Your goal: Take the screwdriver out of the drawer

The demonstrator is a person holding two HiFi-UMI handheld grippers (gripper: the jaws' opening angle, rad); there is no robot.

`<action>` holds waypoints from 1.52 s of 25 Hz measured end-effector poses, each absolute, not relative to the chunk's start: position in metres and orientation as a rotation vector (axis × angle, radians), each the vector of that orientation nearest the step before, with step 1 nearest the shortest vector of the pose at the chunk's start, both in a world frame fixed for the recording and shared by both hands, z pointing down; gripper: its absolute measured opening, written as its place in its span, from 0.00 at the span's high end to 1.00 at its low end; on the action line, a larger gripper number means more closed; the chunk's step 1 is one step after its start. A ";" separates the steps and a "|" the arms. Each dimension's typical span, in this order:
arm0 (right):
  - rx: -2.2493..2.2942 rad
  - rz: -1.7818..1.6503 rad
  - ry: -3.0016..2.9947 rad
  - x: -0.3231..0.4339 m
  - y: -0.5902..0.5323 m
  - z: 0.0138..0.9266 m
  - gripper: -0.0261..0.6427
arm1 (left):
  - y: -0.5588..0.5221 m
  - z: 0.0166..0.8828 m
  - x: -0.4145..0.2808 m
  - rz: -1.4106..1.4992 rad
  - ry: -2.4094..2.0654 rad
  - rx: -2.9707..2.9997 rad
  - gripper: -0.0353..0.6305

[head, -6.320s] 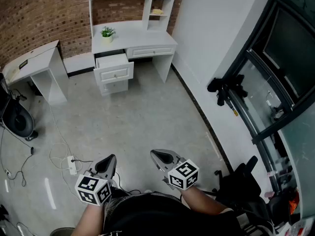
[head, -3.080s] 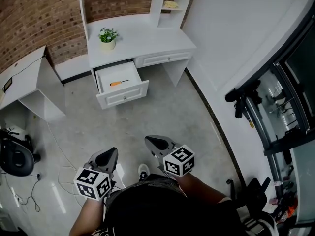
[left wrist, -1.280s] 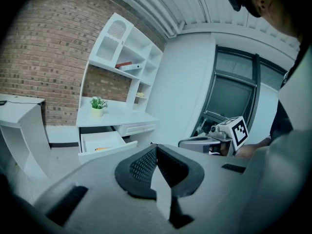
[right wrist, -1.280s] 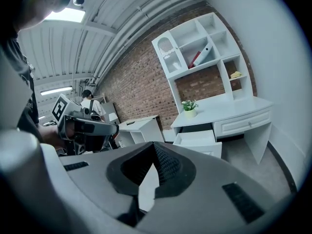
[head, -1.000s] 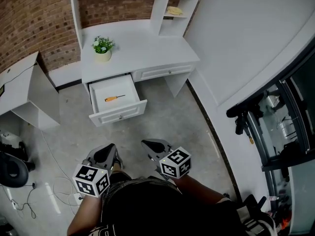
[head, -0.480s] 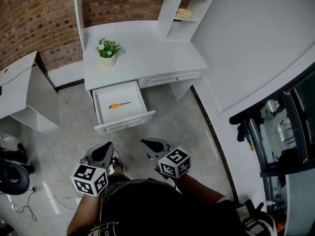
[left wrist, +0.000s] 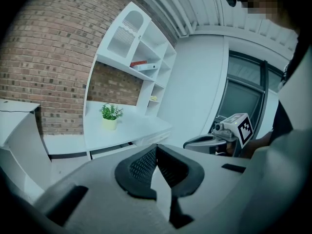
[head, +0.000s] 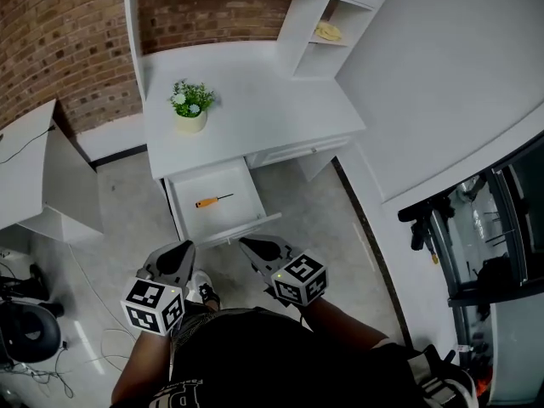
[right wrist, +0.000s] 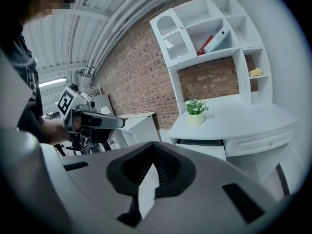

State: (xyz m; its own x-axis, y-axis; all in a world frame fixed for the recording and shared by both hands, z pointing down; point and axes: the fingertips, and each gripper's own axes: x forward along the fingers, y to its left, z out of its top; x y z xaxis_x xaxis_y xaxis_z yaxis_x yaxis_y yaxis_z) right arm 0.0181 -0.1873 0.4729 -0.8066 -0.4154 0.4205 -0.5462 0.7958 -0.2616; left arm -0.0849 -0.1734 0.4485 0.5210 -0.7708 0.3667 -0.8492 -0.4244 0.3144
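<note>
**Both grippers empty, just short of the open drawer**

The left gripper (head: 182,248) and the right gripper (head: 247,246) each have their jaws pressed together with nothing between them. They sit side by side just in front of the drawer (head: 243,228), not touching it. The drawer stands open beneath the white desk (head: 255,113), and the screwdriver (head: 213,201) lies flat near the middle of its floor, orange handle toward the left gripper's side. A potted plant (head: 190,106) sits behind the drawer. By my reading the opening is done; reaching in, gripping the screwdriver and lifting it out are all left.
</note>
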 end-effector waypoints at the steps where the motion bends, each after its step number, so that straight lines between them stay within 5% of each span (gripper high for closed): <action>1: 0.734 0.531 -2.639 0.012 -0.193 0.473 0.95 | -0.180 0.450 -0.091 0.234 -1.317 2.304 0.92; 38: 0.742 0.390 -2.434 -0.045 -0.309 0.505 0.95 | -0.272 0.483 -0.185 0.243 -1.274 2.261 0.92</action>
State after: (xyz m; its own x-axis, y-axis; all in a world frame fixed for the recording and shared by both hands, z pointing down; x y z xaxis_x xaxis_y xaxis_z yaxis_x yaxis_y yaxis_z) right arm -0.0449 -0.3085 0.5051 -0.6902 -0.4207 0.5888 -0.5835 0.8048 -0.1089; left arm -0.1849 -0.2715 0.4828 0.5396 -0.7411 0.3995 -0.8361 -0.4161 0.3575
